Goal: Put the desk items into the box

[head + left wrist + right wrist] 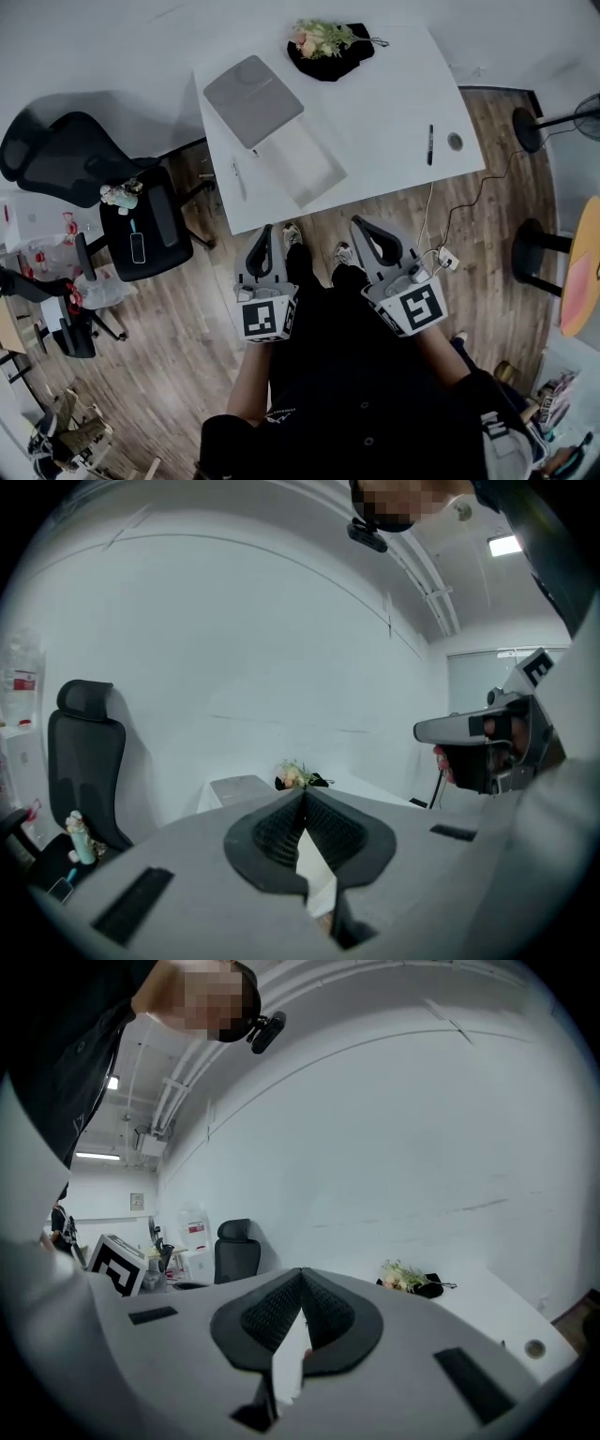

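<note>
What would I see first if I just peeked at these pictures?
The left gripper and right gripper, both shut and empty, stick out in front of the person. Past them, a white table holds an open white box, a grey lid and flowers.

My left gripper [265, 229] and right gripper [360, 223] are grey with black ribbed pads [260, 251] and black-and-white square markers. Ahead of them the table [394, 103] is white. On it are a white box [302, 164], a grey lid [253, 98], a black marker [430, 144], and green-and-pink flowers [322, 37] on a black cloth [337, 61]. Left of my left gripper is a black chair [66, 155]. The floor [187, 356] beneath both is brown wood grain.
</note>
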A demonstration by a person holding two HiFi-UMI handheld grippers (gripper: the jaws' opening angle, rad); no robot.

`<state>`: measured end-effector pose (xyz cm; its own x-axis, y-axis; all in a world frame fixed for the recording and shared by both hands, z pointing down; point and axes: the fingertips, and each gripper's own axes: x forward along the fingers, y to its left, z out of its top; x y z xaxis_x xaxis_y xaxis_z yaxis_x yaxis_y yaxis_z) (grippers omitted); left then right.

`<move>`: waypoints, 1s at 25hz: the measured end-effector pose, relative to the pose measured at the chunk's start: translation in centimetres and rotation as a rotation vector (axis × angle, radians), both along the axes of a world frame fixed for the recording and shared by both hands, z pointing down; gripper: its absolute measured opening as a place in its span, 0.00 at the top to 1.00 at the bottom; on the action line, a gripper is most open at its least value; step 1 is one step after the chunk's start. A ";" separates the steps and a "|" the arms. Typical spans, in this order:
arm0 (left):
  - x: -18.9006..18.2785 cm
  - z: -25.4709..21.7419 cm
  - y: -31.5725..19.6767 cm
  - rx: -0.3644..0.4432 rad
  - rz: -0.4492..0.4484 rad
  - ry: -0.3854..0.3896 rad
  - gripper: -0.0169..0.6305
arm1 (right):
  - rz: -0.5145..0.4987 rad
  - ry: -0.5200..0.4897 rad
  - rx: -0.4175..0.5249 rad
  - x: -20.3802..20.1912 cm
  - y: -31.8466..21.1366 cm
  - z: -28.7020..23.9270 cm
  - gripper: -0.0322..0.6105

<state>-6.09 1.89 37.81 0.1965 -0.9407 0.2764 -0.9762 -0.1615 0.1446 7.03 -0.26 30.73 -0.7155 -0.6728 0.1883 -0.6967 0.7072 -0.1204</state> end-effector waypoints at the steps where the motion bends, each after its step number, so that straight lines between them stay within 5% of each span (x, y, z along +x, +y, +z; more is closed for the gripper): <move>1: -0.9 0.7 -0.5 -0.014 -0.005 0.003 0.96 | 0.004 0.002 -0.002 -0.8 -0.4 0.1 0.95; 12: -8.4 8.6 -5.1 -0.169 -0.022 -0.035 0.96 | 0.074 0.060 -0.042 -7.0 -3.4 2.2 0.95; 25: -12.4 19.8 -6.6 -0.404 -0.030 -0.128 0.96 | 0.103 0.129 -0.096 -10.4 -4.4 5.0 0.95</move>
<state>-18.49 -4.75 57.57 0.1109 -0.7565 0.6446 -0.9938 -0.0879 0.0679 -3.39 -4.71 35.73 -0.6098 -0.7156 0.3406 -0.7786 0.6212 -0.0887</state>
